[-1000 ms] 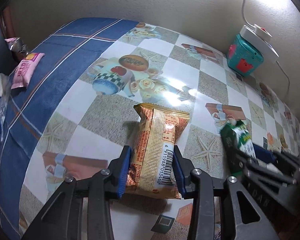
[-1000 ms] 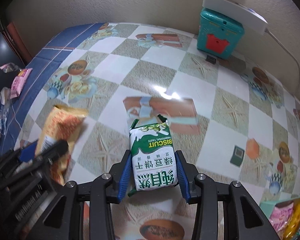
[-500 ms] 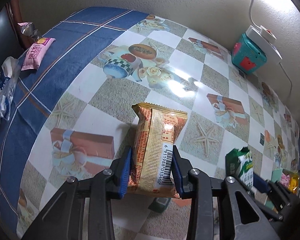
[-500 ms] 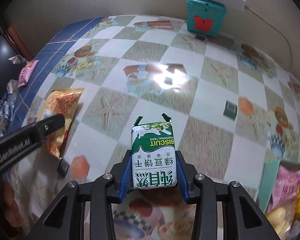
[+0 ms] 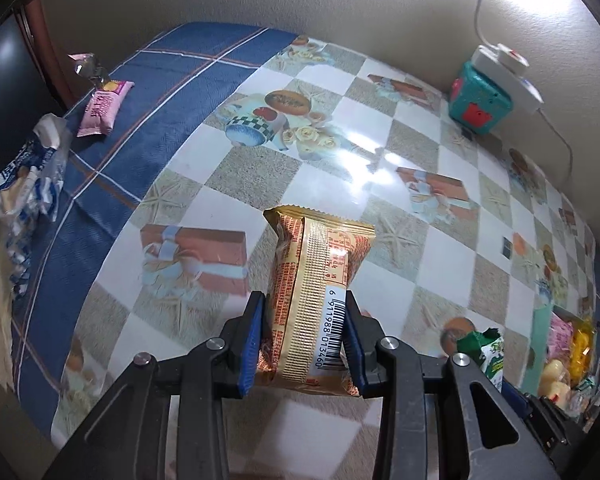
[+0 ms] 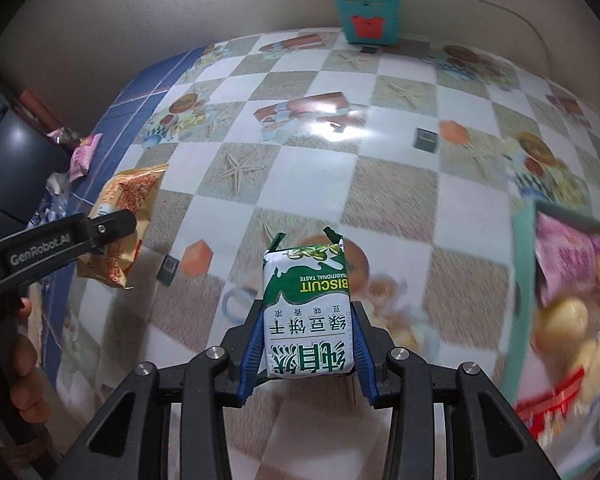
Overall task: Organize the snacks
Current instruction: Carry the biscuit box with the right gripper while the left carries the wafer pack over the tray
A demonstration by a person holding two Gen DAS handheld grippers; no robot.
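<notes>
My left gripper [image 5: 303, 338] is shut on an orange and gold snack packet [image 5: 316, 288] with a barcode, held above the checked tablecloth [image 5: 260, 184]. In the right wrist view that packet [image 6: 120, 224] hangs at the left, in the left gripper [image 6: 100, 232], which a person's hand holds. My right gripper [image 6: 306, 344] is shut on a green and white biscuit packet [image 6: 306, 312], lifted off the table. The same biscuit packet [image 5: 486, 354] shows at the lower right of the left wrist view. A teal-rimmed bin [image 6: 520, 280] full of snacks lies at the right edge.
A teal box [image 6: 366, 10] under a white power strip [image 5: 504, 68] stands by the back wall. A pink packet [image 5: 102, 108] and crumpled blue and white wrappers [image 5: 24, 176] lie on the blue cloth at the left. The snack bin [image 5: 542, 344] shows at the far right.
Both grippers have carried their packets to the right across the table and slightly up. The snack bin has come into view at the right. Both grips are unchanged.
</notes>
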